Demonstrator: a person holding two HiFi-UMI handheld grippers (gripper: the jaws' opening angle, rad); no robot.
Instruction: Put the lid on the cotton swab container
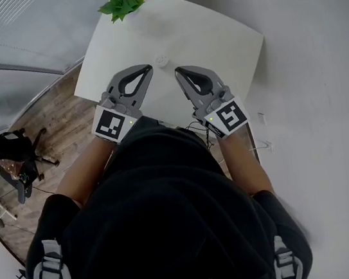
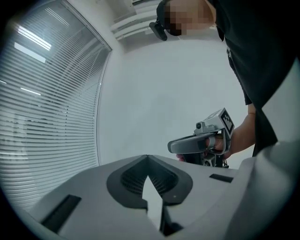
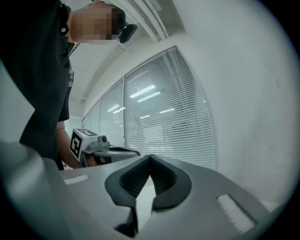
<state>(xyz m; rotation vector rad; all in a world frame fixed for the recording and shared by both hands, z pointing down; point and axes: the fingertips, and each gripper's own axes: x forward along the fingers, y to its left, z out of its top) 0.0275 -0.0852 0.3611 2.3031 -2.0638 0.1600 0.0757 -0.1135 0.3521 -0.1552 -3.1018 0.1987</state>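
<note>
Tools, two — left tool (image 1: 148, 68) and right tool (image 1: 178, 71), both clenched empty — above one table (image 1: 218, 38), one plant (image 1: 120, 4).

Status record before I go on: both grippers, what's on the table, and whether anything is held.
left gripper: shut, nothing between its jaws
right gripper: shut, nothing between its jaws, beside the left one
table: white, in front of the person
small round white item: on the table just beyond both gripper tips; too small to tell container from lid
plant: green, at the table's far edge
held: nothing; neither gripper touches the item
</note>
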